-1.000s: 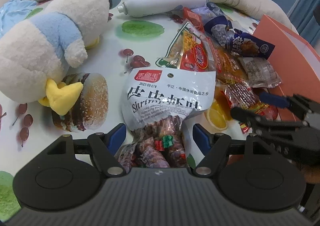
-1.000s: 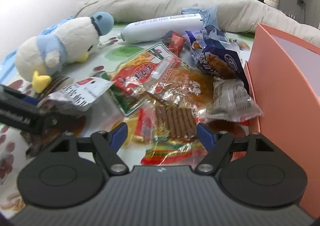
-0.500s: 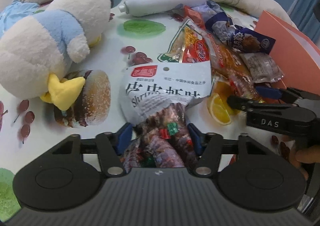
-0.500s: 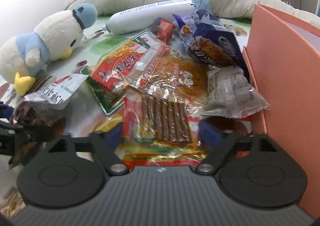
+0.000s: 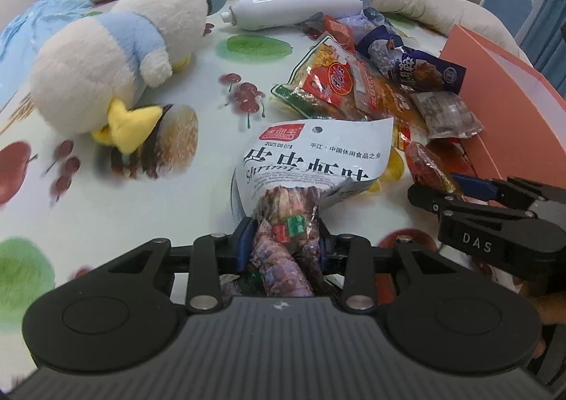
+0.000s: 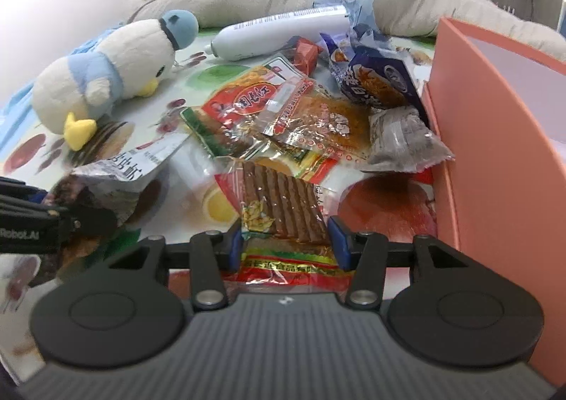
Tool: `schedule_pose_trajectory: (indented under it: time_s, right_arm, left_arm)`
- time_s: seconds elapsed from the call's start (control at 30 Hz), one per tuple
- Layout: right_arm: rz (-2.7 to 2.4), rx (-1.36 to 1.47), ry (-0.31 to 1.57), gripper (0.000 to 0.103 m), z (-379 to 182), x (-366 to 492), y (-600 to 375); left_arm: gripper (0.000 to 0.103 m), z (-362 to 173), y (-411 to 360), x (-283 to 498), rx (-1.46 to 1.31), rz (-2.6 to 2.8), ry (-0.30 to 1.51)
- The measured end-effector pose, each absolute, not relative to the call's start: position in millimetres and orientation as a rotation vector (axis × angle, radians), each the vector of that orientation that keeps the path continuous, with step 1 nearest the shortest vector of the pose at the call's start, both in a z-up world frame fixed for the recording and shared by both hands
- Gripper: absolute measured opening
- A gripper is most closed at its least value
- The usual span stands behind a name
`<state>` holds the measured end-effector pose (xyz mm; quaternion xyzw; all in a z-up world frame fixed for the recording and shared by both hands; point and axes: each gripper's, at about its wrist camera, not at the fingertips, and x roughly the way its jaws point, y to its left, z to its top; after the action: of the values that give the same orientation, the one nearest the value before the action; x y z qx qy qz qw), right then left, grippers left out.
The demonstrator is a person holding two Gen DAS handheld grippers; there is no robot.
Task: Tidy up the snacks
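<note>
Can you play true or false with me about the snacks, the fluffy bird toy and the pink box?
1. The left gripper has the white shrimp snack bag with dark pieces inside between its blue pads. True; its jaws are closing on the bag's lower end.
2. The plush white and blue bird toy sits inside the salmon-pink box. False; it lies on the fruit-print tablecloth, far from the box.
3. The right gripper is closing around the clear packet of brown ridged strips. True.
4. The white spray bottle stands upright. False; it lies on its side.
5. The dark blue snack packet is beside the pink box. True.
</note>
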<state>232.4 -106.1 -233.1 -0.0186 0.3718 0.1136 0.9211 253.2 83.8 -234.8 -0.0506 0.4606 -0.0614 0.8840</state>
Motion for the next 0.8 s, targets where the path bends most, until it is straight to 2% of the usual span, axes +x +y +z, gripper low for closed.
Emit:
schedule_pose_trajectory:
  time_s: [0.5,0.8]
  right_arm:
    - [0.213,0.019,0.719,0.051,-194,164,-128]
    - [0.207,0.028,0.643,0.051,-148,144,-138]
  left_arm:
    - [0.039,-210,60,196,-0.134,-0.079,0.930]
    - [0.039,-161,49,176,-0.188,-0.055,0.880]
